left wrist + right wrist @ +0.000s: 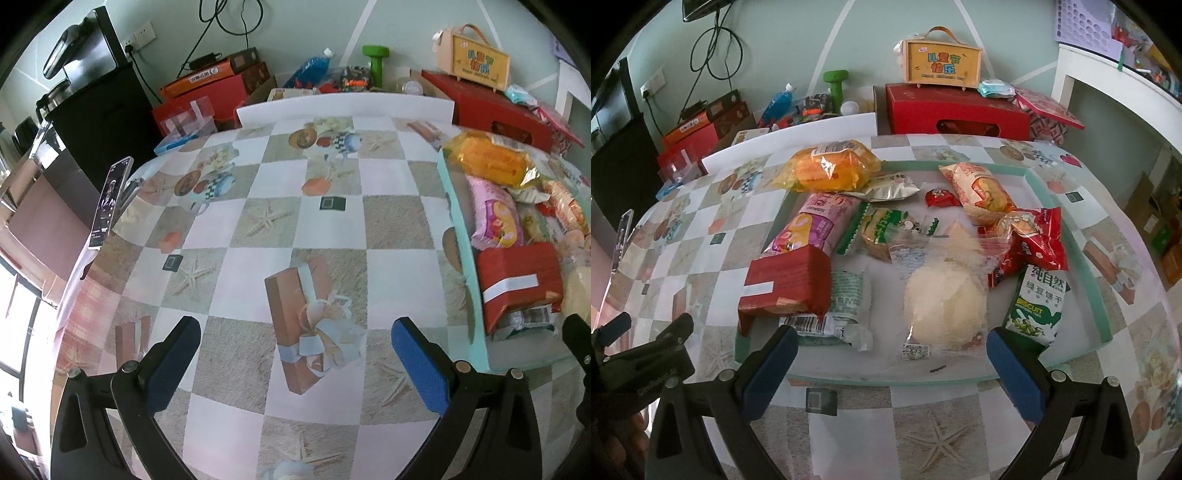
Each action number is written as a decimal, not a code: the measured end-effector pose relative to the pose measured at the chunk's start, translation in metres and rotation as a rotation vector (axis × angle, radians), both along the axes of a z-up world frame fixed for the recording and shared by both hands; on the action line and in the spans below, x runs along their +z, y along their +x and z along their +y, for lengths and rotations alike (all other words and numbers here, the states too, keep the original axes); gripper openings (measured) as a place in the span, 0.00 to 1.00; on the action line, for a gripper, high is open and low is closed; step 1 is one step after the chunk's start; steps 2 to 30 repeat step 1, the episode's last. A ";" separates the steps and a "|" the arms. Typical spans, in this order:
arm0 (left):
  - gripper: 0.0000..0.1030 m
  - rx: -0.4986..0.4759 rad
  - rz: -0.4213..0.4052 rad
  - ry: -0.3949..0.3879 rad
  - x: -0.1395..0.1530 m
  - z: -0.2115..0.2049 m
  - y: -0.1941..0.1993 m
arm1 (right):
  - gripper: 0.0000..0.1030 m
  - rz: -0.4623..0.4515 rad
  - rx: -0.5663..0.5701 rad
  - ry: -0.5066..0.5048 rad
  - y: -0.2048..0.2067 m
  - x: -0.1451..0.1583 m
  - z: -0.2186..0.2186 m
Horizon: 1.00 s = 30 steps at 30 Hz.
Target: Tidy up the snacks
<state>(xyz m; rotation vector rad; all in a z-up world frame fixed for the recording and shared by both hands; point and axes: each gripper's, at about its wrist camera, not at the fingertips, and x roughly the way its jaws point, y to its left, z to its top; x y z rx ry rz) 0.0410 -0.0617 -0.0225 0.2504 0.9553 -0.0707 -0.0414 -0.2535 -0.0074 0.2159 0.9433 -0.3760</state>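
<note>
I am holding my right hand-held gripper [892,354] low over the near rim of the mint tray [1102,295], its blue pads spread wide and grasping nothing, while my left hand-held gripper [295,354] is hanging equally spread and empty over bare checked counter [395,221] just left of the tray. The snacks are all sitting inside the tray in a loose jumble: nearest me the pale round bun in clear wrap [943,302], the red packet [786,284] and the green biscuit pack [1036,306]; farther back the pink bag [816,225] and the orange bag [831,168]. That could be a finished gathering or a pile awaiting sorting; I am judging no further.
</note>
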 end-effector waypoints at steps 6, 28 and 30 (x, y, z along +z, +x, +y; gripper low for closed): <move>1.00 -0.001 -0.002 -0.002 0.001 -0.001 -0.001 | 1.00 -0.001 -0.001 0.001 0.000 0.000 0.000; 1.00 -0.001 -0.002 -0.002 0.001 -0.001 -0.001 | 1.00 -0.001 -0.001 0.001 0.000 0.000 0.000; 1.00 -0.001 -0.002 -0.002 0.001 -0.001 -0.001 | 1.00 -0.001 -0.001 0.001 0.000 0.000 0.000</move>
